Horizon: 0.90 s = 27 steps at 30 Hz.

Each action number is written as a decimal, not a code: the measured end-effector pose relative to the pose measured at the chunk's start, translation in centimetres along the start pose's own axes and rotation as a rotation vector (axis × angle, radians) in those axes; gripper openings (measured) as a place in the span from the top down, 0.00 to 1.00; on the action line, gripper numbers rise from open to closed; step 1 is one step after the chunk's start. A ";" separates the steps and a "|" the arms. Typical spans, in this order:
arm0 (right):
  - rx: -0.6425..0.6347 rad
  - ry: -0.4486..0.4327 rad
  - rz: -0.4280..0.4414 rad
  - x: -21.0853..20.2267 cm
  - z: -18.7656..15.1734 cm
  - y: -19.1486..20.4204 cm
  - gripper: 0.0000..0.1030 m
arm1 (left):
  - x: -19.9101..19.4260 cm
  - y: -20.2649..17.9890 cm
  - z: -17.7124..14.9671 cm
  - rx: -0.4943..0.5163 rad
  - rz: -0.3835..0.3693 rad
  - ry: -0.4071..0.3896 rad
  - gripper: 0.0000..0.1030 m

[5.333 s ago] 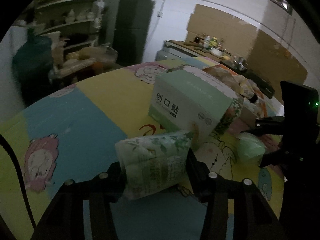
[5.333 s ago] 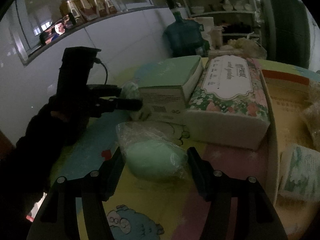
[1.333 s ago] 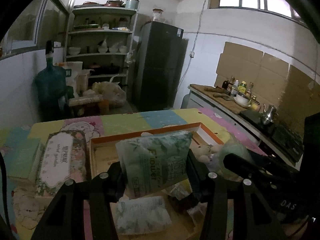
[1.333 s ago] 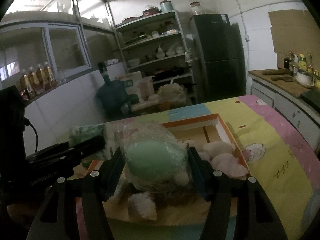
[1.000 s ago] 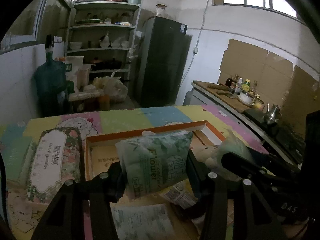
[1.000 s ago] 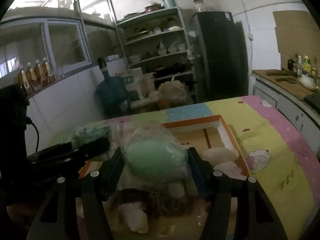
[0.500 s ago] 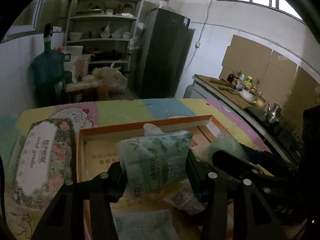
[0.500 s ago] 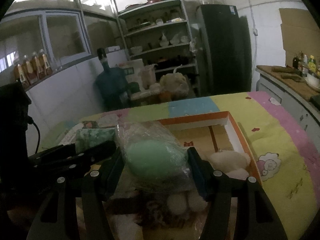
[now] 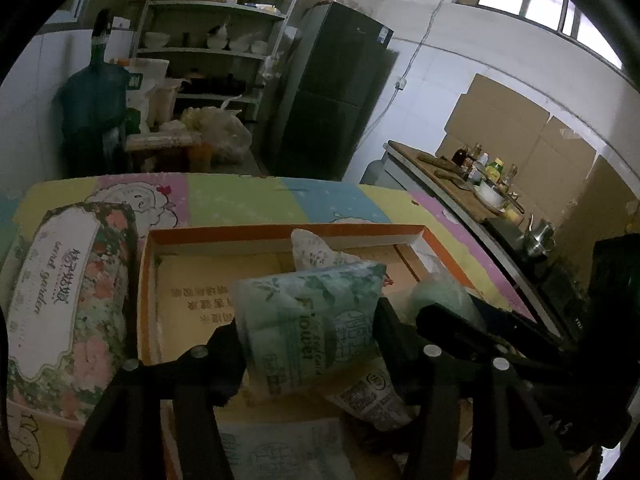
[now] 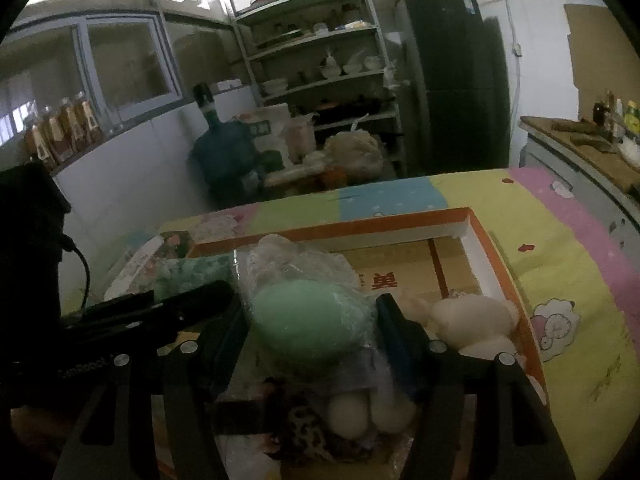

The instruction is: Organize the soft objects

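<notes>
My left gripper [image 9: 308, 328] is shut on a green flower-print tissue pack [image 9: 308, 320] and holds it over the orange-rimmed cardboard box [image 9: 280, 232]. My right gripper [image 10: 312, 320] is shut on a green sponge in clear plastic wrap [image 10: 304, 320], also over the box [image 10: 400, 220]. The right gripper shows in the left wrist view [image 9: 460, 324], just right of the tissue pack. The left gripper shows at the left of the right wrist view [image 10: 160, 304]. Other tissue packs [image 9: 280, 452] and a white plush toy [image 10: 472, 316] lie in the box.
A floral tissue box [image 9: 68, 296] lies on the table left of the cardboard box. The table has a colourful cartoon cloth [image 10: 560, 264]. Shelves [image 9: 216, 40], a dark fridge [image 9: 336, 92] and a water jug [image 9: 96, 96] stand behind. A counter [image 9: 460, 188] runs on the right.
Both grippers have moved with their loads from the table beside the boxes to over the cardboard box. In the last second they have dropped lower toward its contents.
</notes>
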State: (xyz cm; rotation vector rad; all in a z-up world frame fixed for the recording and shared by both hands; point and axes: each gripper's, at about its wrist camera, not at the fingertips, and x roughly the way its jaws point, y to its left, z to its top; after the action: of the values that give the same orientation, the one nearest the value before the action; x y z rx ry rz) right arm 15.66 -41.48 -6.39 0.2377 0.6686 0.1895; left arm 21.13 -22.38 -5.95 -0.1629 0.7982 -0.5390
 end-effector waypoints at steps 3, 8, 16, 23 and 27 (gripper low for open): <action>0.020 -0.008 0.019 -0.2 -0.1 -0.3 0.35 | -0.1 0.0 0.0 -0.002 0.023 -0.001 0.34; 0.056 -0.021 0.050 -0.5 -0.1 -1.0 0.32 | -0.3 0.0 0.0 -0.001 0.026 -0.009 0.26; 0.074 -0.048 0.062 -1.2 0.0 -1.2 0.26 | -1.7 -0.2 0.2 0.017 0.048 -0.060 0.17; 0.087 -0.088 0.076 -2.2 0.3 -1.3 0.25 | -3.4 -0.6 0.5 0.035 0.059 -0.110 0.17; 0.091 -0.114 0.077 -3.1 0.4 -1.0 0.25 | -4.4 -0.8 0.5 0.038 0.059 -0.132 0.17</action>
State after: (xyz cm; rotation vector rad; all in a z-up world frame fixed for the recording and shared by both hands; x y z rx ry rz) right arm 13.62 -43.28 -4.53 0.3588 0.5555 0.2176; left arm 18.69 -20.83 -2.56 -0.1378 0.6622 -0.4826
